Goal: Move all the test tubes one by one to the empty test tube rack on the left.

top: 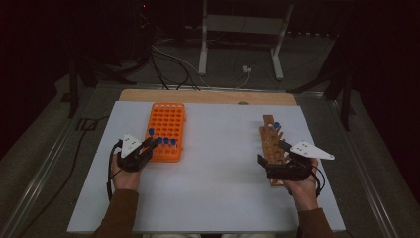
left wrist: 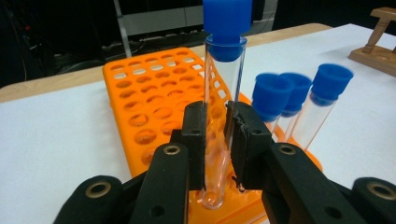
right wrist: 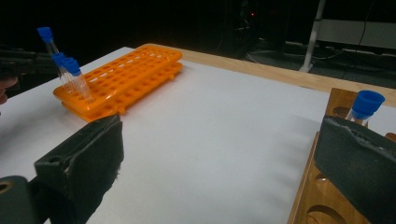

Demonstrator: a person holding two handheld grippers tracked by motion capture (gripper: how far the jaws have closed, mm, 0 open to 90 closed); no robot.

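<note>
1. Left gripper [left wrist: 215,135] clamps a clear glass test tube with a blue cap [left wrist: 223,98] (upright) over the orange plastic rack's [left wrist: 154,100] near-left corner.
2. Right gripper [right wrist: 219,158] gapes wide beside the wooden rack [right wrist: 322,196], far right.

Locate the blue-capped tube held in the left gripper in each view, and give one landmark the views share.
High view: the held tube is left of centre, at the orange rack's near-left corner.
Left gripper view: centre, upright between the closed jaws.
Right gripper view: far left, tallest blue cap.
Shared landmark: the orange rack.
</note>
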